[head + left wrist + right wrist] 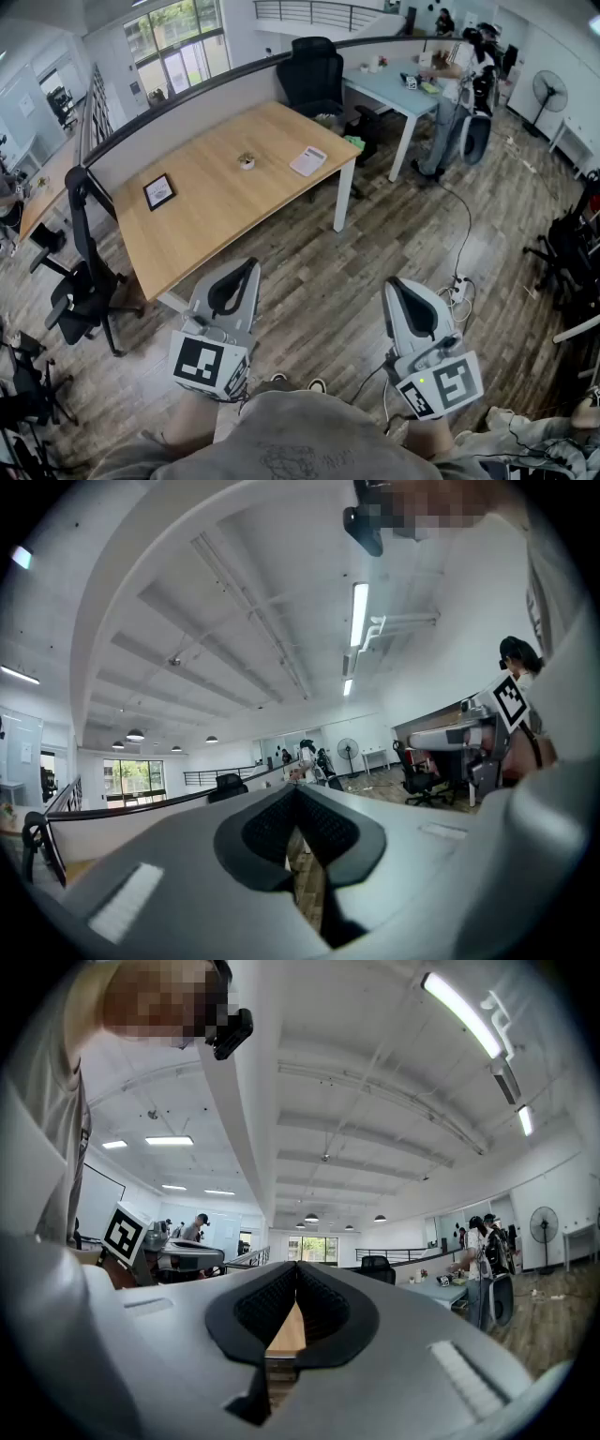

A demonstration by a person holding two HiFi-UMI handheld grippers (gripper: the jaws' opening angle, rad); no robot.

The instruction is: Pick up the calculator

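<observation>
1. A black office chair (82, 281) stands on the wood-plank floor at the far left, against the near-left corner of the wooden surface (216, 216).
2. A small dark picture frame (158, 191) lies on the left part of that surface, near the grey partition behind it.
3. The left hand-held gripper (251, 265) is held level above the floor, just off the near edge of the surface. In its own view the two jaws are pressed together at the tips with nothing between them; only floor shows through the slot lower down.
4. A small potted plant (247, 161) stands near the middle of the surface, apart from the frame.
5. The calculator (307, 160) lies flat near the right end of the surface, close to that edge and to the right of the plant. It is well apart from both grippers and nothing touches it.
6. The right hand-held gripper (393, 284) is level over the floor, right of the left one and clear of the surface. Its jaws are pressed together and hold nothing.
7. A power strip (459, 286) with cables lies on the floor just beyond the right gripper.
8. A person (457, 89) stands at a pale desk (389, 92) at the upper right.
9. A pedestal fan (548, 94) stands at the far right.
</observation>
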